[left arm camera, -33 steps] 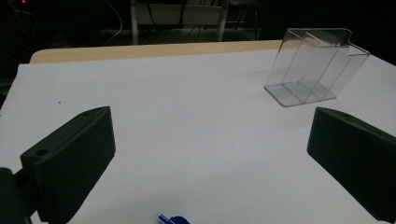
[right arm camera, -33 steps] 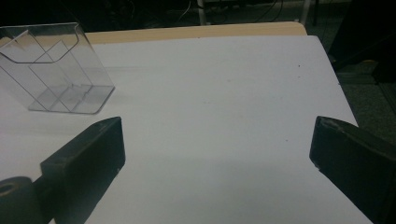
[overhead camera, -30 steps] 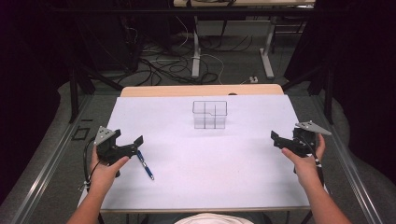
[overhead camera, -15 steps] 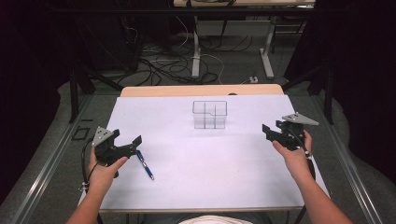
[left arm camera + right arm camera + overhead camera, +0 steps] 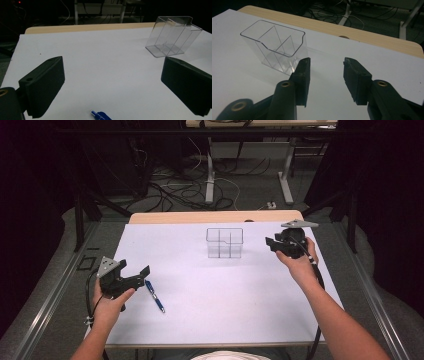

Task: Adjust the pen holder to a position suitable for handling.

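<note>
High view: we note the right gripper point(image 5: 272, 244) nearest the clear divided box point(image 5: 225, 242), just to that box's right, jaws half-parted, just closing on nothing, while the left gripper point(image 5: 141, 275), wide open and empty, hovers beside the blue pen point(image 5: 155, 296).
</note>
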### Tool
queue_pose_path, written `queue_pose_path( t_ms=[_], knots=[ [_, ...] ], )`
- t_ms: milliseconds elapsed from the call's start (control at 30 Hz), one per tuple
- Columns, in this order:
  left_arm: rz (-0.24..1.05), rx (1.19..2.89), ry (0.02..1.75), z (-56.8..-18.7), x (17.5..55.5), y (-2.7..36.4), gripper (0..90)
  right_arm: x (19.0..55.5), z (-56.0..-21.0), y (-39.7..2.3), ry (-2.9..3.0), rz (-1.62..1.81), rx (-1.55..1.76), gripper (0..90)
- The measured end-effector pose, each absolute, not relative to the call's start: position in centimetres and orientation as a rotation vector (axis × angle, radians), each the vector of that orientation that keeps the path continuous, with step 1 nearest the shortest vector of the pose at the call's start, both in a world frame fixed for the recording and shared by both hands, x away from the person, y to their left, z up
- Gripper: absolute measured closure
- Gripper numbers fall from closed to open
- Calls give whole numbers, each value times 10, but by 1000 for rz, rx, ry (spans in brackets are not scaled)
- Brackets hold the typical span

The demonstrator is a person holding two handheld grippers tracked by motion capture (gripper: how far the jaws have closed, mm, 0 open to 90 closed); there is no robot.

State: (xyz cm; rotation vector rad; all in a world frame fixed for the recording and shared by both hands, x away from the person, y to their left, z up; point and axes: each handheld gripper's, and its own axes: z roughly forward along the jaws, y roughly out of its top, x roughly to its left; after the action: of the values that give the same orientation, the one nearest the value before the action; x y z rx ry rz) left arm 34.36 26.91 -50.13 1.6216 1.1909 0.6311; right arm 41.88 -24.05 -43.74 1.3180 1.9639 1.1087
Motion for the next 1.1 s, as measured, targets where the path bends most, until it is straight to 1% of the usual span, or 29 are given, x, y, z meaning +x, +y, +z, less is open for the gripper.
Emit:
queue_pose_path(
  t_ms=[33,67,100,167,333,600,767,800,833,1100],
  knots=[
    [632,1621,1191,-501,344,269,49,419,-437,-240,1964,1109,1318,617],
    [631,1620,1192,-501,344,269,49,424,-436,-235,1968,1109,1320,662],
    [631,1620,1192,-501,344,269,50,424,-436,-235,1968,1109,1320,662],
    [632,1619,1192,-501,344,269,50,432,-434,-227,1970,1102,1315,723],
    [636,1618,1191,-501,344,270,50,446,-436,-213,1997,1073,1312,791],
    [645,1615,1195,-503,344,272,43,467,-443,-200,2019,1036,1320,808],
    [635,1616,1202,-504,346,272,19,476,-449,-197,2013,1049,1360,874],
    [631,1614,1205,-505,346,272,19,476,-449,-197,2013,1049,1360,874],
    [625,1617,1208,-505,346,272,10,480,-451,-195,2011,1048,1381,896],
    [626,1628,1207,-507,347,271,2,490,-462,-191,2023,1052,1414,900]
  ],
)
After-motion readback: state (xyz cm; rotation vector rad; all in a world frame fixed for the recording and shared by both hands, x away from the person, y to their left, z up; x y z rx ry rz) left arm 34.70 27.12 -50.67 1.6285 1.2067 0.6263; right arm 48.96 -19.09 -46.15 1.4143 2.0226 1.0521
